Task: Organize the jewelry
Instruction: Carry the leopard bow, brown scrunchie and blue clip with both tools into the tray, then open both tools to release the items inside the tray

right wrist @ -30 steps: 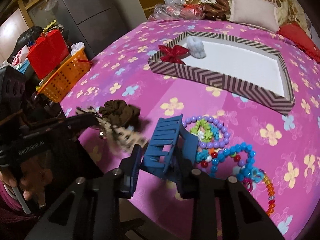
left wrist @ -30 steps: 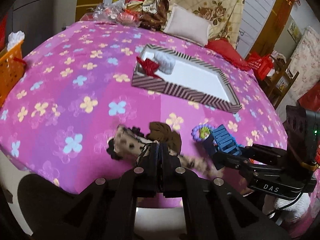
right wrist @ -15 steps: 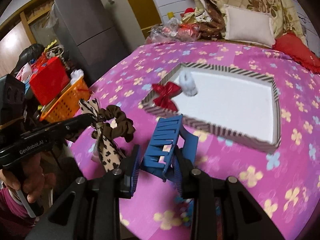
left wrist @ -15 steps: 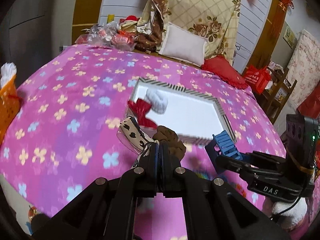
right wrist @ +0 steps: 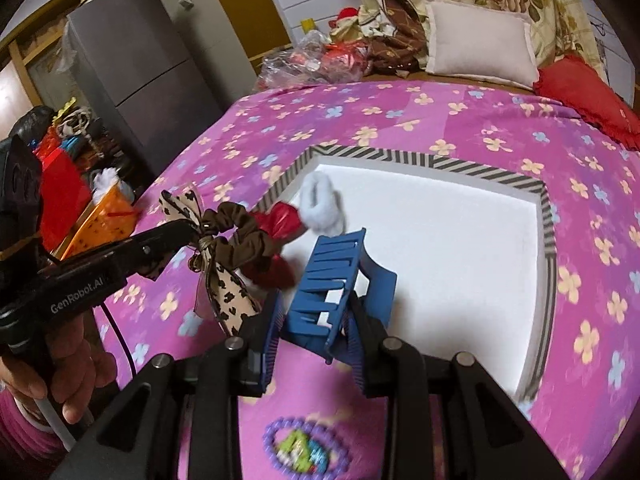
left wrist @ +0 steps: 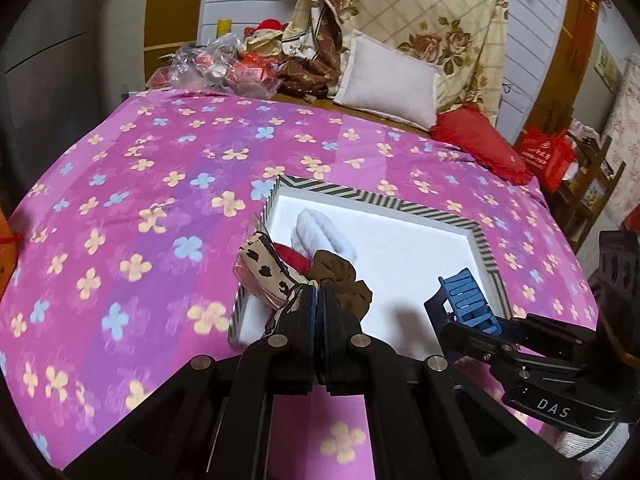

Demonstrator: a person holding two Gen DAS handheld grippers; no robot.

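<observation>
My left gripper (left wrist: 318, 294) is shut on a brown scrunchie with a leopard-print bow (left wrist: 268, 268), held above the near left corner of the striped tray (left wrist: 376, 200); it also shows in the right wrist view (right wrist: 236, 236). My right gripper (right wrist: 316, 312) is shut on a blue claw hair clip (right wrist: 336, 280), held over the tray's near edge; the clip also shows in the left wrist view (left wrist: 466, 296). In the tray (right wrist: 548, 236) lie a white fluffy scrunchie (right wrist: 322, 204) and a red bow (right wrist: 280, 220).
A purple bead bracelet with a green charm (right wrist: 304, 446) lies on the pink flowered bedspread (left wrist: 140, 200) below my right gripper. Pillows (left wrist: 388, 80) and bags are at the bed's far end. An orange basket (right wrist: 100, 216) and a grey fridge (right wrist: 132, 60) stand at left.
Both grippers have risen from the bedspread and moved forward with their items, from the near edge to above the tray's near side.
</observation>
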